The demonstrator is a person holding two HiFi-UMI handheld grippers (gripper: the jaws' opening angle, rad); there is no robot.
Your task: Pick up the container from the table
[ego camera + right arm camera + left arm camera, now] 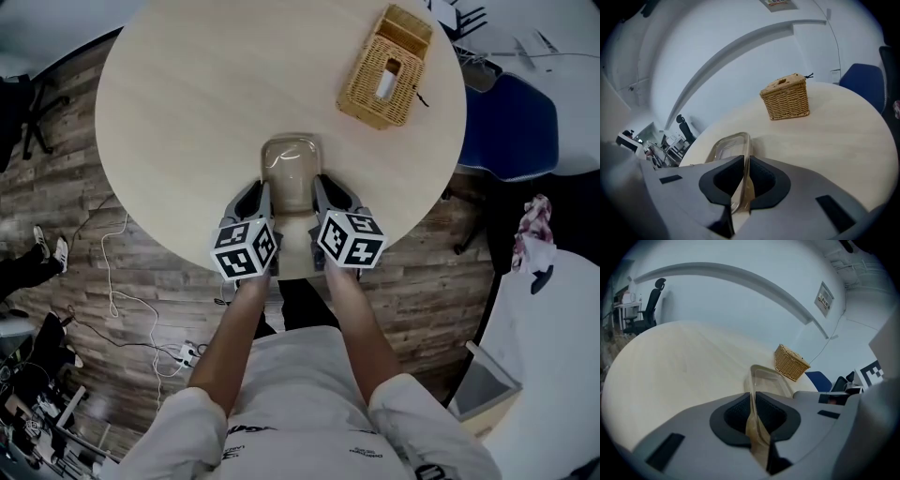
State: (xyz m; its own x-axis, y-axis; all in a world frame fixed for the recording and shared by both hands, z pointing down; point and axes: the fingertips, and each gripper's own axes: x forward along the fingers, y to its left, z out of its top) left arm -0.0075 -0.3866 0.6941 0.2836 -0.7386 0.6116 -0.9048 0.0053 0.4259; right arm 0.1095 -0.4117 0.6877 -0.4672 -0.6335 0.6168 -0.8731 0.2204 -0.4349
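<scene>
A clear, empty rectangular container (291, 167) sits on the round pale wooden table (187, 112) close to its near edge. My left gripper (255, 202) is at the container's left wall and my right gripper (326, 199) at its right wall. In the left gripper view the dark pads (736, 416) clamp the thin clear wall of the container (771, 380), so the left gripper (752, 417) is shut on it. In the right gripper view the right gripper (743, 180) likewise pinches the wall of the container (726, 143) between its pads (761, 180).
A wicker tissue box (384, 67) stands at the table's far right, also in the gripper views (791, 363) (785, 98). A blue chair (511, 127) stands beyond the table's right edge. Cables lie on the wooden floor (112, 272) at the left.
</scene>
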